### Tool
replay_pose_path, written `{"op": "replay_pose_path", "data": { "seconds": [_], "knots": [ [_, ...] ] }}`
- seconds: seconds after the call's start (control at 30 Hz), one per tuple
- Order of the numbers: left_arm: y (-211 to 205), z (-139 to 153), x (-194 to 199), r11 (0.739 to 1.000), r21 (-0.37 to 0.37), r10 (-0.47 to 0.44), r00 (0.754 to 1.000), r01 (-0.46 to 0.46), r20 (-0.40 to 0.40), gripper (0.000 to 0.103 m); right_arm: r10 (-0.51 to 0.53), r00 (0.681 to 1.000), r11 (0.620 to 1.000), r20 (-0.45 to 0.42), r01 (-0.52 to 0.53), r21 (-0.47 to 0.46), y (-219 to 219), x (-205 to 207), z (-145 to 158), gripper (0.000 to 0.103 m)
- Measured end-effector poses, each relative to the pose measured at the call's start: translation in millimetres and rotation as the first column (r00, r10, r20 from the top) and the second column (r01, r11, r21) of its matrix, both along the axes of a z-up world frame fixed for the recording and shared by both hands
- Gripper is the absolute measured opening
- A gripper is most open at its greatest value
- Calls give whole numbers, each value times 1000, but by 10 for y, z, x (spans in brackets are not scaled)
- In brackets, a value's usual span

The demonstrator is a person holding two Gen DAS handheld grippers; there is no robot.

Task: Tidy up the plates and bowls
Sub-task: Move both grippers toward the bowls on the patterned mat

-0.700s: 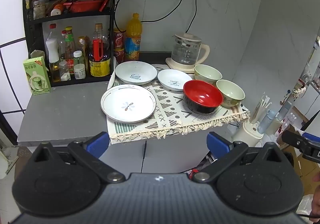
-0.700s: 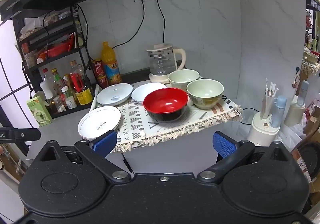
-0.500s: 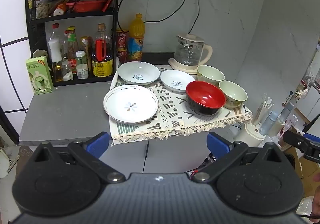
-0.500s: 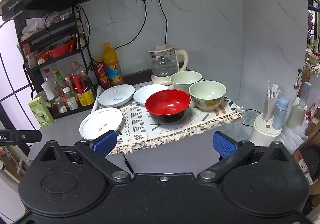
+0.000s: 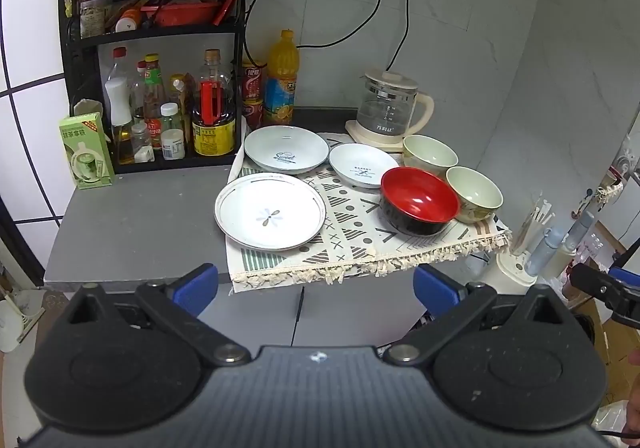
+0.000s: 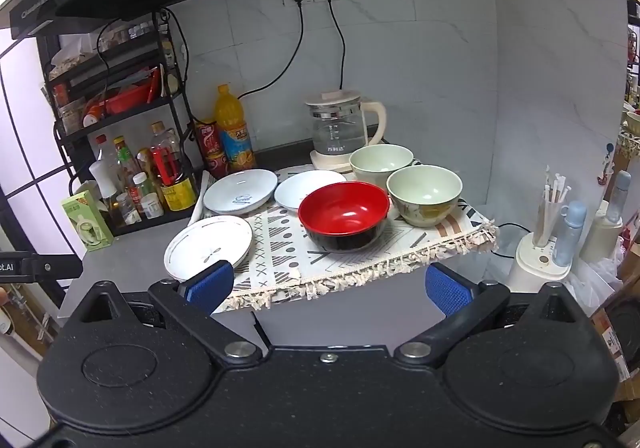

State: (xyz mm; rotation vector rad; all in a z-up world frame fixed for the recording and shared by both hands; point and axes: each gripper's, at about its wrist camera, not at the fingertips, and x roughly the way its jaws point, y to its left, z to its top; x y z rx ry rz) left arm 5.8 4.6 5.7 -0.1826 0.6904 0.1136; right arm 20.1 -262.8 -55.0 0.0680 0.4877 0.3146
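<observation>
1. Left wrist view. The left gripper (image 5: 316,290) hangs in front of the worktop (image 5: 136,215), its blue fingers (image 5: 196,288) spread wide and grasping nothing. All the dishes sit on a patterned cloth (image 5: 352,236) at about twelve o'clock from the gripper. A large flower plate (image 5: 270,211) lies at eleven o'clock, partly overhanging the cloth's left edge. Behind it is a pale blue plate (image 5: 286,149), with a smaller white dish (image 5: 362,169) just beside it. At one o'clock stands a red bowl (image 5: 418,203), with two green bowls (image 5: 472,193) beside and behind it. Nothing is stacked, so the organizing appears not yet begun.

2. Right wrist view. The right gripper (image 6: 328,286) also hangs short of the worktop's front edge, fingers (image 6: 448,288) released and apart, holding nothing. The red bowl (image 6: 344,217) is at twelve o'clock, nearest. The two green bowls (image 6: 424,193) are at one o'clock; whether they touch the red bowl is hard to tell from this angle. The three plates spread toward eleven o'clock, the flower plate (image 6: 208,246) closest. A glass kettle (image 6: 340,131) stands behind the bowls.

3. Progress, as a judgement. Every dish lies singly. Left to do: gather the three plates into one stack and nest the three bowls.
</observation>
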Motion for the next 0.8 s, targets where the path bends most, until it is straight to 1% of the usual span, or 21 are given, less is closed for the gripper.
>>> {"op": "replay_pose_path", "data": {
  "seconds": [0.37,0.8],
  "knots": [
    [-38,-4,13,1000,11,5,1000,-5,-4,103,19,1000,1000,-2,-19,-2,-34,33,15,103],
    [-20,-41,-20,1000,4,-3,1000,3,-11,103,3,1000,1000,-18,-3,-17,-22,38,-1,103]
  ]
}}
